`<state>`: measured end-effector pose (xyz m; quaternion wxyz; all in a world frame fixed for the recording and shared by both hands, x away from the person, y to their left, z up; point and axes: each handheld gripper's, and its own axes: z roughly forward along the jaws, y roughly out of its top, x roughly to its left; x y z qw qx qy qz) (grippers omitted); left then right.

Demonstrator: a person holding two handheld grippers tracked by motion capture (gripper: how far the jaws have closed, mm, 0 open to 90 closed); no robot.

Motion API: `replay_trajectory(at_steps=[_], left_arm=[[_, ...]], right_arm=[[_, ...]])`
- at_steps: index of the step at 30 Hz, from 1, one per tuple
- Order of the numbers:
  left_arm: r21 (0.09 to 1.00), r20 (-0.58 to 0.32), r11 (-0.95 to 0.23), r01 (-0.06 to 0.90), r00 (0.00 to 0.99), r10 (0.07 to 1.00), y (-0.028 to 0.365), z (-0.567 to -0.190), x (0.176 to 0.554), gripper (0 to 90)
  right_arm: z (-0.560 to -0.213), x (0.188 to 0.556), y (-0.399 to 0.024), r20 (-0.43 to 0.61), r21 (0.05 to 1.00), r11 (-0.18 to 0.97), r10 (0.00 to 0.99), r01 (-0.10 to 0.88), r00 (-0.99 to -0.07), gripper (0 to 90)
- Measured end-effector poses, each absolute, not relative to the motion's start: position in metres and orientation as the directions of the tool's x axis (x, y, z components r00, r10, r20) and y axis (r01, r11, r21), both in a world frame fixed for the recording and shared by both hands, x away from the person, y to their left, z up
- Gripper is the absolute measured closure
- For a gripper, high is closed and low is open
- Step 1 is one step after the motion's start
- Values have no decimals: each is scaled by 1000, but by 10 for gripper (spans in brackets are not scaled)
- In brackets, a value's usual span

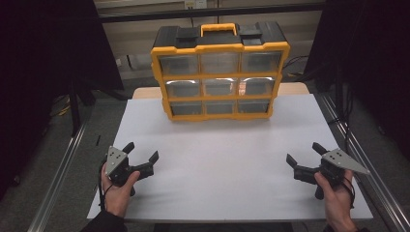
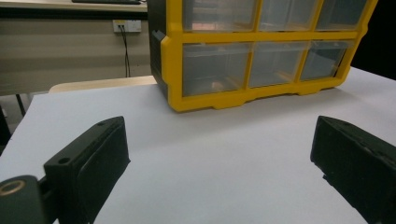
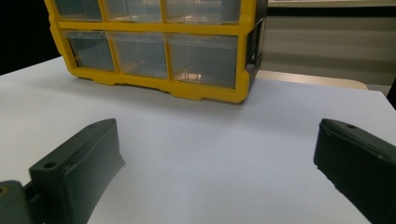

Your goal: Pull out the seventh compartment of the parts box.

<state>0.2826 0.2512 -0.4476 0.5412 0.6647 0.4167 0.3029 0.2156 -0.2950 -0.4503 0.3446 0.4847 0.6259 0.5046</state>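
A yellow and black drawer cabinet stands upright at the far middle of the white table top, with three rows of clear drawers, all pushed in. It also rises ahead in the left gripper view and in the right gripper view. A small pale object lies inside one bottom drawer. My left gripper is held by a hand at the near left, open, nothing between its jaws. My right gripper is held at the near right, likewise open and holding nothing. Both point toward the cabinet.
Bare white surface lies between the grippers and the cabinet. Metal rails run along both sides of the table. A wooden table edge shows behind the white top. A wall socket with a cable sits on the back wall.
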Motion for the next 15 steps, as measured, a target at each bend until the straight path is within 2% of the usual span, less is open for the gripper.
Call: replay_trajectory(at_steps=[15], left_arm=[[958,26,-177,226,544,839,235,-449,288,41]], right_arm=[[-452,218,-295,69,963,20,946,269,-318,0]])
